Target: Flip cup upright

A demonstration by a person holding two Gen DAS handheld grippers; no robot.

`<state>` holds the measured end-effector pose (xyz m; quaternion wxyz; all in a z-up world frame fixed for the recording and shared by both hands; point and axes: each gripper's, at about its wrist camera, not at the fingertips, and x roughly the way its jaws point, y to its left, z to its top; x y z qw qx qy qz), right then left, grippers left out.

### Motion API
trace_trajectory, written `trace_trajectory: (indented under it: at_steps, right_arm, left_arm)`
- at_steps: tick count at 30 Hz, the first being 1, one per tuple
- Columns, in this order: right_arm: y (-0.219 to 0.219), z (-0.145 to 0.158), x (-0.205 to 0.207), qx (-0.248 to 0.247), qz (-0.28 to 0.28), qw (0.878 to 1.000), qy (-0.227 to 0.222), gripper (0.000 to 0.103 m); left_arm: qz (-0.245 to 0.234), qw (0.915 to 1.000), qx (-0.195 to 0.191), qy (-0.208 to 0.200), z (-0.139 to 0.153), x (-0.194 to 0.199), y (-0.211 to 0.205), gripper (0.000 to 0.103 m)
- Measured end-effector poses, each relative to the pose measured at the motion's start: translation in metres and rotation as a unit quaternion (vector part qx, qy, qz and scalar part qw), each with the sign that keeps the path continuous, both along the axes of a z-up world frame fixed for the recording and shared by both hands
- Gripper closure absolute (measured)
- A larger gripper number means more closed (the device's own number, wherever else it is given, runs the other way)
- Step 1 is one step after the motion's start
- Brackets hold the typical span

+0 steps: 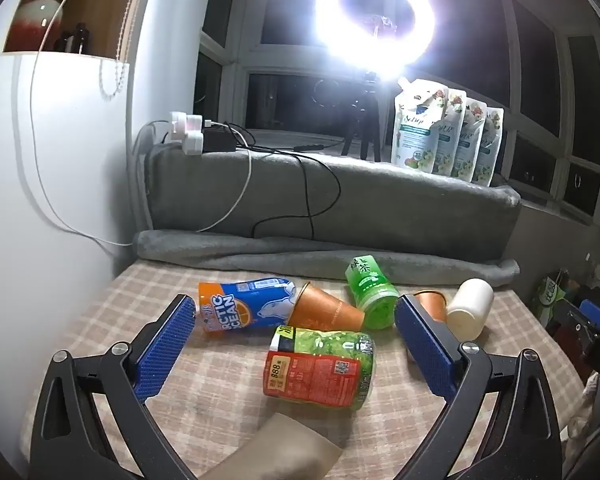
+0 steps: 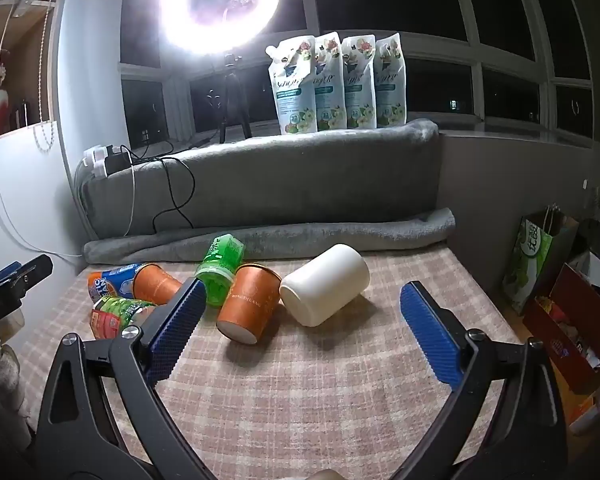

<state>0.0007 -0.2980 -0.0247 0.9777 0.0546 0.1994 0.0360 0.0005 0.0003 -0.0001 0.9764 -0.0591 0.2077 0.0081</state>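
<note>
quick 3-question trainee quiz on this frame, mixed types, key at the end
1. True or false: the white cup stands upright on the checked cloth.
2. How many orange paper cups lie on the cloth? A) one B) two C) three
3. Fill in: both the left gripper and the right gripper have their jaws ____.

Key:
1. False: it lies on its side.
2. B: a left one and a right one.
3. Open, holding nothing.
</note>
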Motion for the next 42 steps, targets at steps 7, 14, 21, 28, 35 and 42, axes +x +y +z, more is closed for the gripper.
trace_trajectory:
  at_steps: [7, 14, 21, 28, 35, 42]
  right_arm:
    - [0.003, 0.0, 0.0, -0.005, 0.002, 1.0, -0.002, 0.003]
    - [0.003, -0.002, 0.002, -0.007, 0.002, 1.0, -0.003, 0.003]
    - [0.003, -0.001, 0.001, -0.007, 0.001, 1.0, -0.003, 0.003]
    - [0.004, 0.0, 0.001, -0.002, 0.004, 1.0, -0.002, 0.003]
    - [0.001, -0.003, 0.003, 0.006, 0.005, 1.0, 0.0, 0.003]
    - [0.002, -0.003, 0.003, 0.007, 0.005, 1.0, 0.002, 0.003]
  left_arm:
    - [-0.003, 0.9999, -0.014, 0.007, 0.001, 0.001, 0.01, 0.004]
    - [0.006, 1.0, 0.001, 0.005, 0.003, -0.002, 0.007, 0.004]
    - [0.006, 1.0, 0.008, 0.002, 0.002, -0.001, 0.003, 0.004]
    - [0.006, 0.9999, 0.009, 0.002, 0.003, -0.001, 0.002, 0.004]
    - [0.006, 0.9999, 0.009, 0.002, 0.002, -0.001, 0.002, 0.004]
    - [0.005, 0.9999, 0.009, 0.001, 0.002, -0.002, 0.002, 0.004]
